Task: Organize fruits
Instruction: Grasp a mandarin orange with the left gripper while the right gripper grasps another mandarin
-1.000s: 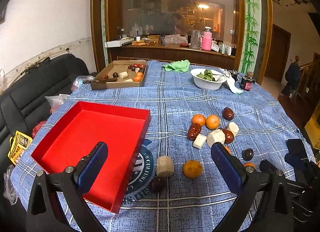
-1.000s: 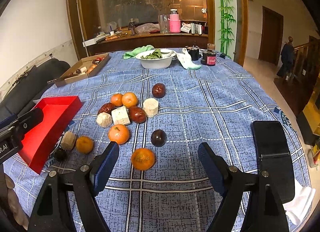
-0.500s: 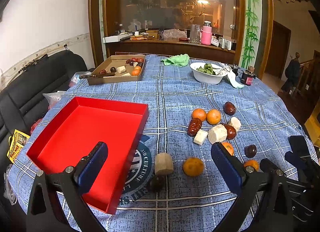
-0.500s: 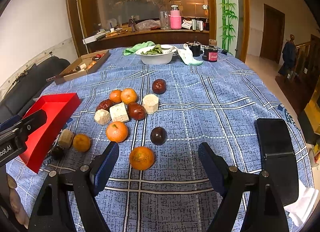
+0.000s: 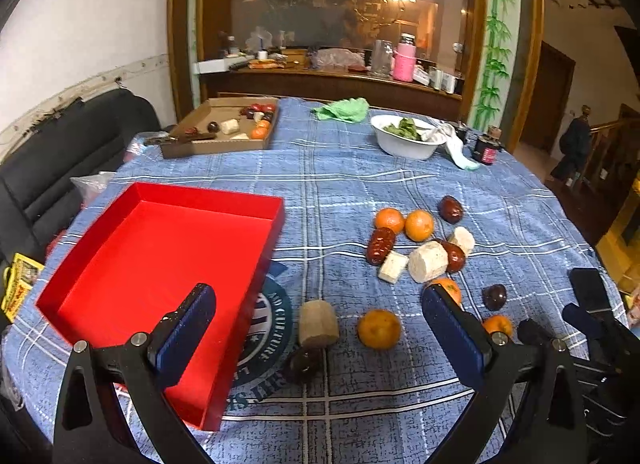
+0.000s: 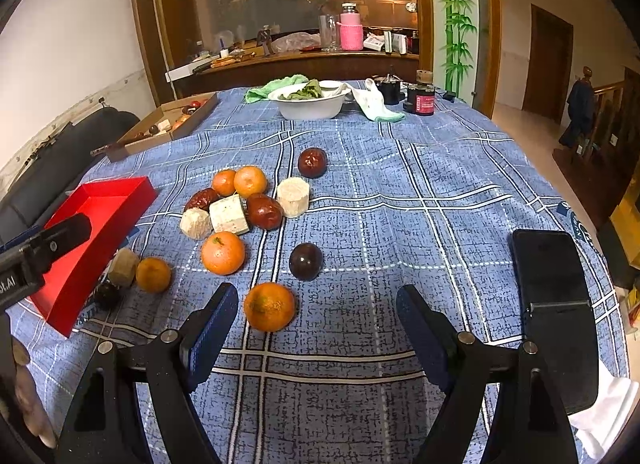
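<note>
Loose fruit lies on the blue checked tablecloth: oranges, red dates, dark plums and pale cut chunks. An empty red tray (image 5: 152,264) sits at the left; it also shows in the right wrist view (image 6: 100,224). My left gripper (image 5: 316,328) is open and empty, above a tan chunk (image 5: 318,322), a dark plum (image 5: 302,362) and an orange (image 5: 379,329). My right gripper (image 6: 316,316) is open and empty, with an orange (image 6: 270,307) by its left finger and a dark plum (image 6: 306,261) just beyond. The main fruit cluster (image 6: 240,208) lies further off.
A cardboard box (image 5: 220,130) with more fruit is at the far left. A white bowl of greens (image 6: 308,102), cloths and a dark jar (image 6: 420,102) stand at the back. A black phone (image 6: 552,284) lies at the right. A black sofa (image 5: 48,168) borders the table's left edge.
Both grippers have drifted slightly forward and lower over the table; the fruit looks a little nearer. Both stay open and empty. No fruit has moved.
</note>
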A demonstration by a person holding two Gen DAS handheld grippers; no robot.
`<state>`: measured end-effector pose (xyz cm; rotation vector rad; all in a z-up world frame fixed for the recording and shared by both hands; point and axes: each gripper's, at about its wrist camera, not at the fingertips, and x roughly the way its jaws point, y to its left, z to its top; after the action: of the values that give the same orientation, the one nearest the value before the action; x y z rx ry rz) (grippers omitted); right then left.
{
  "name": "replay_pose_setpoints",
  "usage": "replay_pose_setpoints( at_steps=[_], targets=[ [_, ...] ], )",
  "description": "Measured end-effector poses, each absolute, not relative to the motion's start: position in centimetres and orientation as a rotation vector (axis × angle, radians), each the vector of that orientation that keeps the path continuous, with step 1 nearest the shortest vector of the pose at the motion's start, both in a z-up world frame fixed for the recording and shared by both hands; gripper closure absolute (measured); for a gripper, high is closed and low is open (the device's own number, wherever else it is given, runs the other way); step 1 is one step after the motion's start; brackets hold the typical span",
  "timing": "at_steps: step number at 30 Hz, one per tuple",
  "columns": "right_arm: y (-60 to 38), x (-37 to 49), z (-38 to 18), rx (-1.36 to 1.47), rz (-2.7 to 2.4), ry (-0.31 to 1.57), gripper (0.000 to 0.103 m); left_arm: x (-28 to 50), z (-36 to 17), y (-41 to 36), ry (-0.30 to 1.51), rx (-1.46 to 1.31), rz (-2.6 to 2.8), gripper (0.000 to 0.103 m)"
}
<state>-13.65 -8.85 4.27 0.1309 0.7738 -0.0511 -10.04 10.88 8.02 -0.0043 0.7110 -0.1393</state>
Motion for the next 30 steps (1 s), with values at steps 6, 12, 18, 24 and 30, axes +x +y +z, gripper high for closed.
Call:
replay_pose_setpoints(
  at_steps=[6,12,18,24,30],
  targets=[
    [-8.7,-12.7,3.9,0.114,-0.021,0.792,0.027,-9.1,7.2,9.7,0.771,-0.034,-0.313,0.028],
    [-8.4,-11.4,2.4,0.124,0.044,0.869,0.034,-7.6,6.0,6.8,0.816,0.01,-0.387,0.028],
    [-7.8,-10.2,1.7,0.118,0.091,0.911,0.043,-5.4,4.0,4.5,0.905,0.021,-0.435,0.036],
    [-7.5,-9.6,1.0,0.14,0.161,0.95,0.061,-4.2,2.5,2.1,0.956,0.063,-0.471,0.047],
    [-7.3,-9.7,1.1,0.141,0.176,0.954,0.063,-3.9,1.2,0.1,0.976,0.124,-0.473,0.053]
  ],
)
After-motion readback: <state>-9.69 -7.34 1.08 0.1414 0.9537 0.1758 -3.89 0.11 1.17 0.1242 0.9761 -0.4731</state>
